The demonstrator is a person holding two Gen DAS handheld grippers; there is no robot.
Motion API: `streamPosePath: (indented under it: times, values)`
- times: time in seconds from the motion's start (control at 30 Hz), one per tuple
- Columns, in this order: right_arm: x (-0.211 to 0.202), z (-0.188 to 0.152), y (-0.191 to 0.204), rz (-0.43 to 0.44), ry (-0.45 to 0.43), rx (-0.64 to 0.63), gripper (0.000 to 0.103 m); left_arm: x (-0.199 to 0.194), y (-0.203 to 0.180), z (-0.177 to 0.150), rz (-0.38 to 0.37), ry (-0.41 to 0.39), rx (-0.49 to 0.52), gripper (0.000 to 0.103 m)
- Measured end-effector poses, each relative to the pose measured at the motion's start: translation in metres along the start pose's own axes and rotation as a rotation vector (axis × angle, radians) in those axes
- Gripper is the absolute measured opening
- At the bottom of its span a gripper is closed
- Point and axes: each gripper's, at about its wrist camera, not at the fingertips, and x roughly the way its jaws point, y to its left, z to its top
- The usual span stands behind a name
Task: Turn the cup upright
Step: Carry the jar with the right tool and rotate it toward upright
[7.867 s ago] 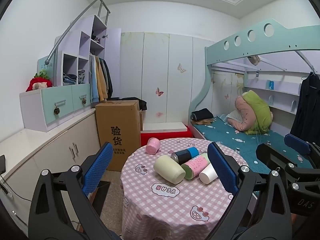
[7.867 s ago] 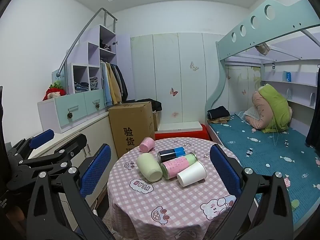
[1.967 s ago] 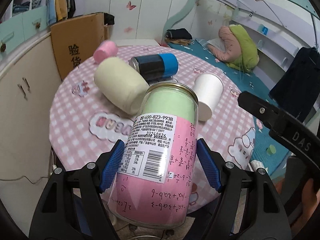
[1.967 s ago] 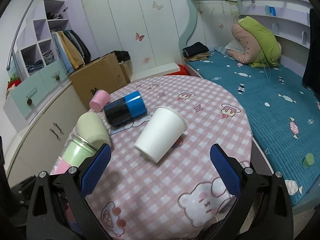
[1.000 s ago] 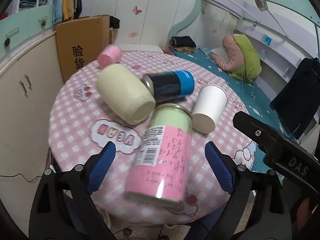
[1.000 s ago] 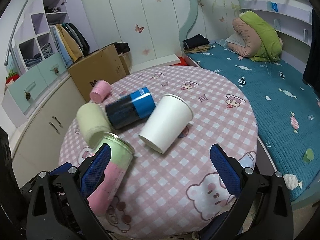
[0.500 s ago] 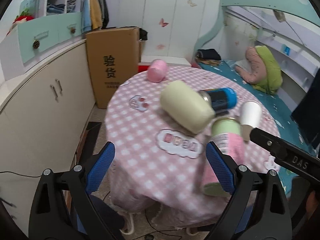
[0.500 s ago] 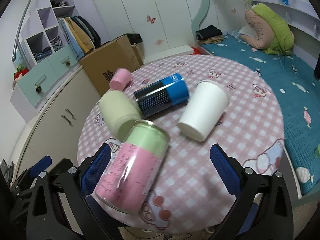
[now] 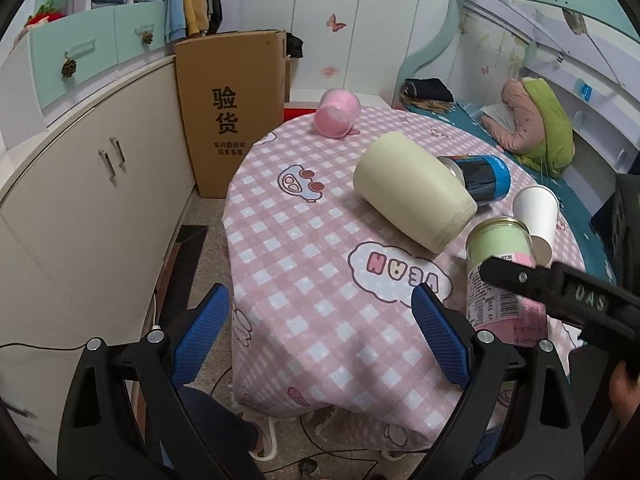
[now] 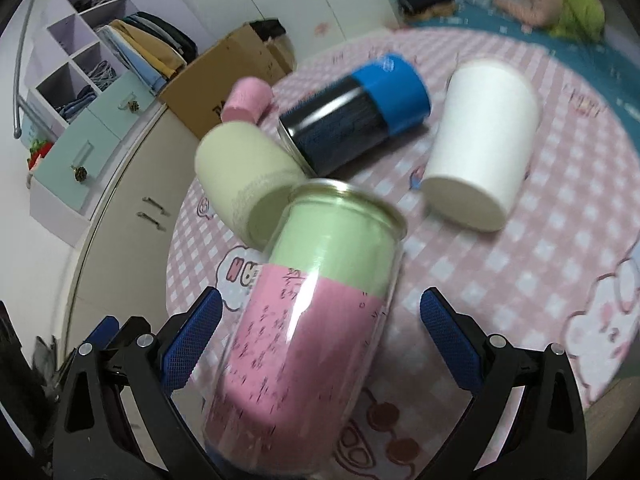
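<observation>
Whereas half a second ago the pink-and-green cup [image 10: 316,320] lay ahead of the right claw [image 10: 320,336], it now sits between that claw's wide-open blue pads, lying tilted near the desk [image 9: 320,264] edge, contact not discernible. Left claw [image 9: 320,332] has swung away leftward, spread wide and empty over the desk's near edge. Cream cup [image 9: 412,196], blue-black can [image 10: 356,116], white paper cup [image 10: 480,144] and small pink cup [image 9: 336,118] remain on their sides.
</observation>
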Motion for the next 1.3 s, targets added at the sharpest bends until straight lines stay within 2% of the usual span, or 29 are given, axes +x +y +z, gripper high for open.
streamPosePath:
  times: [0.17, 0.2, 0.27, 0.33, 0.4, 0.53, 0.67, 0.93, 1.13, 1.2, 1.23, 1.3]
  values:
    - [0.009, 0.009, -0.011, 0.052, 0.029, 0.052, 0.094, 0.007, -0.003, 0.000, -0.020, 0.019, 0.002, 0.093]
    - [0.008, 0.011, -0.012, 0.058, 0.036, 0.051, 0.093, 0.007, -0.004, 0.000, -0.023, 0.020, 0.002, 0.093]
    - [0.008, 0.012, -0.013, 0.069, 0.043, 0.048, 0.081, 0.007, -0.005, 0.000, -0.034, 0.024, 0.000, 0.093]
    - [0.006, 0.012, -0.015, 0.094, 0.049, 0.045, 0.077, 0.006, -0.007, 0.000, -0.042, 0.026, -0.001, 0.093]
    - [0.001, 0.012, -0.011, 0.072, 0.035, 0.016, 0.077, 0.005, -0.009, 0.000, -0.050, 0.028, -0.002, 0.093]
    - [-0.022, 0.010, 0.002, 0.028, -0.041, -0.085, 0.076, -0.001, -0.013, 0.000, -0.064, 0.019, -0.004, 0.093]
    - [-0.044, 0.007, 0.020, -0.071, -0.159, -0.233, 0.076, -0.006, -0.019, 0.000, -0.069, 0.008, -0.003, 0.093]
    - [-0.055, -0.001, 0.039, -0.219, -0.292, -0.426, 0.074, -0.012, -0.024, 0.000, -0.048, -0.007, -0.001, 0.093]
    - [-0.063, -0.003, 0.045, -0.210, -0.352, -0.475, 0.073, -0.016, -0.026, 0.002, -0.039, -0.019, 0.000, 0.093]
    - [-0.061, 0.000, 0.044, -0.192, -0.332, -0.474, 0.067, -0.014, -0.027, 0.001, -0.043, -0.011, 0.000, 0.093]
    - [-0.054, 0.004, 0.040, -0.188, -0.280, -0.450, 0.067, -0.013, -0.026, 0.001, -0.045, -0.009, -0.001, 0.093]
    - [-0.046, 0.012, 0.023, -0.133, -0.211, -0.333, 0.067, -0.012, -0.026, 0.001, -0.043, -0.009, 0.000, 0.093]
